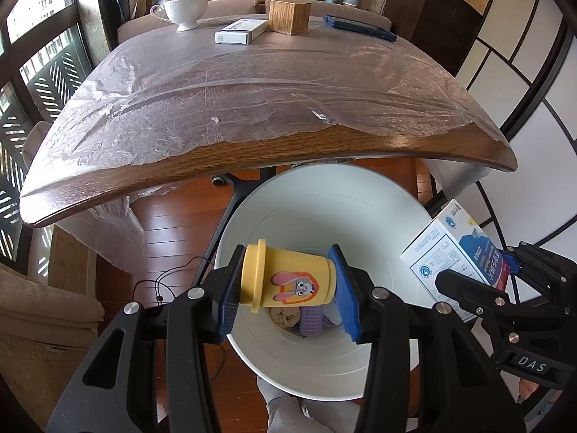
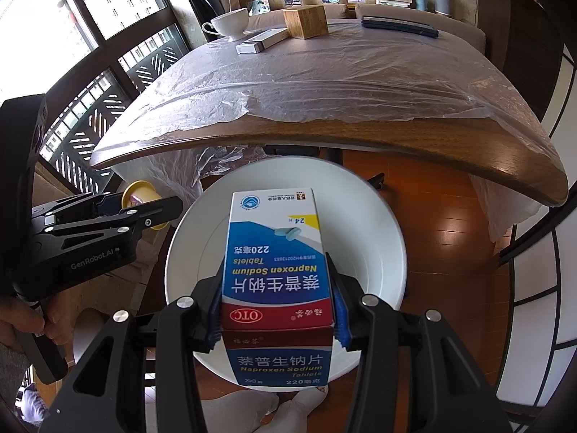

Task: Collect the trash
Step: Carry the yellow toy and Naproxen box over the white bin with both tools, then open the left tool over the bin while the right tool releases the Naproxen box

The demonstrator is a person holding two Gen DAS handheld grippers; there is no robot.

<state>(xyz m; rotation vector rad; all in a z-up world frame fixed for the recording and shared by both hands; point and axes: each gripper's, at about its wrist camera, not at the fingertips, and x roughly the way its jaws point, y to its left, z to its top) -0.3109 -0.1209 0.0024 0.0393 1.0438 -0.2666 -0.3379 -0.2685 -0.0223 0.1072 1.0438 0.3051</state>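
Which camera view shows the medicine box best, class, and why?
The right wrist view: the medicine box fills the centre, label readable, clamped in the right gripper above the white bin. The left wrist view shows only its angled end at the right edge.

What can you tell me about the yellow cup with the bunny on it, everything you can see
The yellow cup looks like smooth plastic, with a wider flanged rim and a cartoon rabbit printed in an orange shield on its side. It lies on its side in the air, rim toward the left, clamped end to end between the blue pads of the left tool. It hangs over the open white bin, above some trash at the bottom. Nothing else touches it. In the right wrist view only its rim end shows.
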